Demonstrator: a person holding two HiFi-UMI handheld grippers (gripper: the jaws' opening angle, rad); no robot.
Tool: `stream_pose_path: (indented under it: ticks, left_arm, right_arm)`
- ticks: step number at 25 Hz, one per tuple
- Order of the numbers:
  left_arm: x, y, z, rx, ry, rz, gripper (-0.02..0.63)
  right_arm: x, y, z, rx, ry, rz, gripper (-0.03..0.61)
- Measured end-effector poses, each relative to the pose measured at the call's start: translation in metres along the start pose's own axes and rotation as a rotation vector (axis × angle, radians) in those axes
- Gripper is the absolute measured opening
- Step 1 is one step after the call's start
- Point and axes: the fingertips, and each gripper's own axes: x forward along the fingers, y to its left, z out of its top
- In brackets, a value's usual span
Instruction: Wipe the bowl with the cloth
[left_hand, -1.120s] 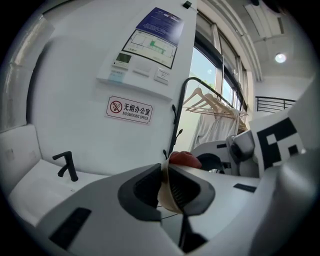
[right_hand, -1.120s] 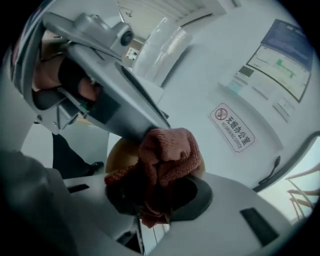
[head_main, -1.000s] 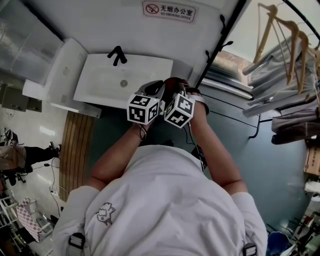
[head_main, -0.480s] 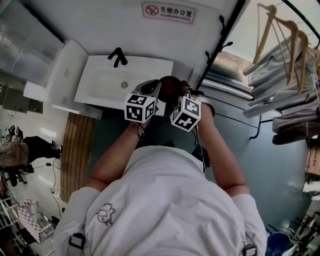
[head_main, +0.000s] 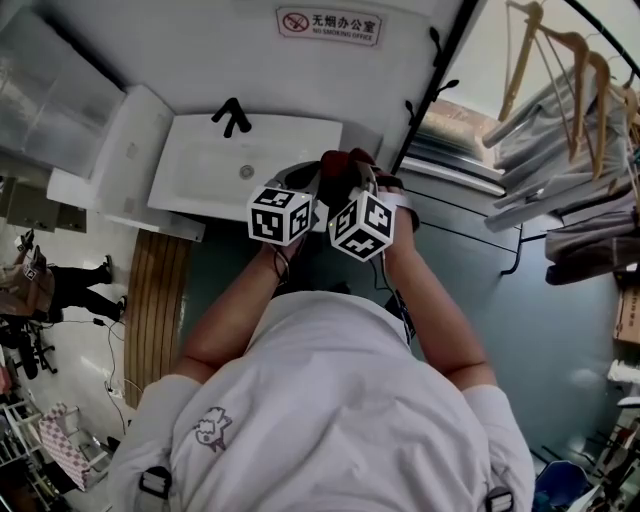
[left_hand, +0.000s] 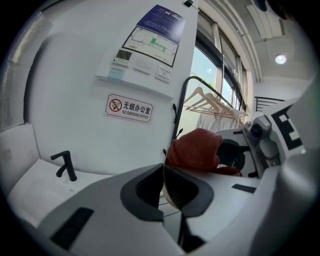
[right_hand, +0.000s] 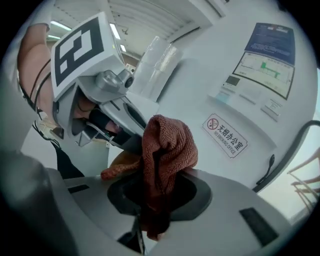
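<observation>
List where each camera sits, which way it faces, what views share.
Head view: on the person's head, facing steeply down at the sink; shows shirt, left arm, right arm.
Left gripper view: on the left gripper, along jaws just closed tighter on the bowl, facing the no-smoking sign; no body.
Right gripper view: on the right gripper, along jaws shut on the cloth; shows left arm.
Shared: both gripper views show cloth and sign.
</observation>
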Motion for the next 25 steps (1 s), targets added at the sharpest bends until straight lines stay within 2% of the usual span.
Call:
stream_pose_path:
  ticks: [3, 7, 11, 14, 18, 25]
  left_arm:
    - [-0.001, 0.006, 0.000, -0.010, -0.013, 0.016, 0.021]
    - [-0.002, 0.014, 0.015, 0.004, -0.041, 0.041, 0.022]
    - [-0.002, 0.014, 0.022, 0.058, -0.048, 0.053, 0.022]
    - [-0.002, 0.016, 0.023, 0.103, -0.040, 0.069, 0.023]
    - [-0.002, 0.021, 0.021, 0.133, -0.029, 0.087, 0.025]
    - [0.001, 0.004, 0.019, 0.120, -0.018, 0.036, 0.025]
  right_arm:
    - [0.000, 0.013, -0.002, 0.048, -0.004, 0.075, 0.100]
    - [0.001, 0.032, -0.001, 0.063, -0.007, 0.163, 0.098]
    - [-0.003, 0.033, 0.002, 0.030, -0.022, 0.206, 0.098]
    - [-0.007, 0.037, -0.006, -0.017, 0.013, 0.234, 0.098]
    - [-0.011, 0.025, -0.022, -0.041, 0.077, 0.197, 0.098]
    - [-0.012, -0.028, -0.020, -0.051, 0.093, 0.003, 0.098]
